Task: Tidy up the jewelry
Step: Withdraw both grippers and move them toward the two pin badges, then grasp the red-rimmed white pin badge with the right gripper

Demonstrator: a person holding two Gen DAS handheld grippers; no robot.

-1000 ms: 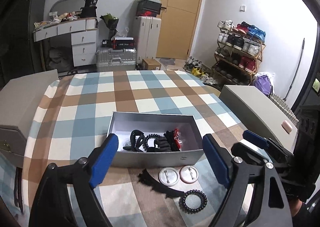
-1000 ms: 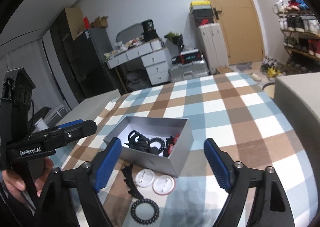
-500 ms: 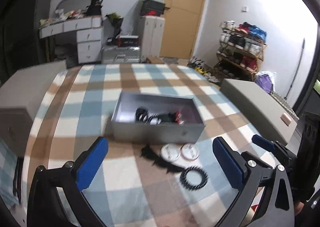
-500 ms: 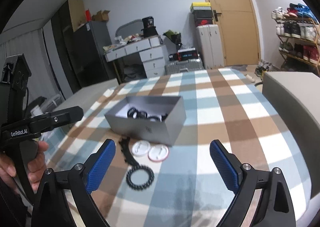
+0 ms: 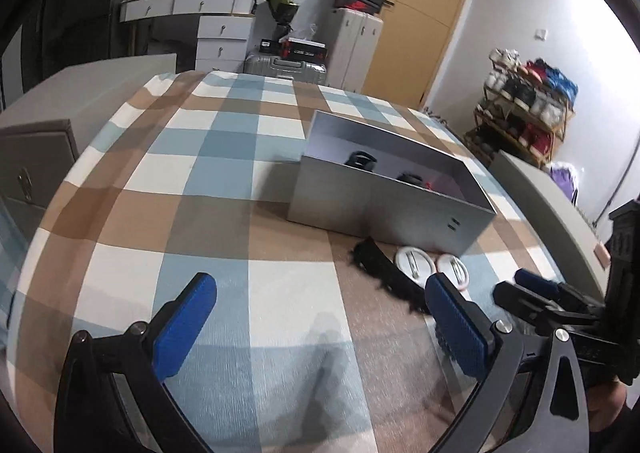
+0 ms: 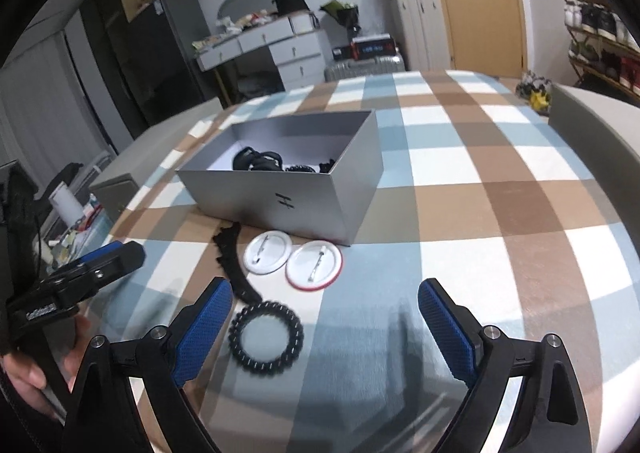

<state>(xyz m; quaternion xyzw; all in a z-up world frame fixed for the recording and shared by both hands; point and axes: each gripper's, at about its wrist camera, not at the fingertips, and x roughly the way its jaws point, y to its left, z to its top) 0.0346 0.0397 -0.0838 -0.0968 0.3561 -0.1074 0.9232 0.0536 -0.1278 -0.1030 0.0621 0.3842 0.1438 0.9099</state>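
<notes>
Here, in the left wrist view, the left gripper (image 5: 320, 317) hangs spread and empty over the checked cloth (image 5: 208, 189), the grey box (image 5: 384, 189) beyond it. From the right wrist, the right gripper (image 6: 324, 317), jaws just narrowed slightly but still wide and empty, frames a black coil hair tie (image 6: 266, 337) lying near two round badges (image 6: 292, 259) and a black toothed strip (image 6: 234, 265) before the box.

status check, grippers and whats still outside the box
Left gripper open, nothing between its jaws. Right gripper open, nothing held. Spiral hair tie, black lace strip and two pin badges lie outside the grey box. Nothing in the way.
</notes>
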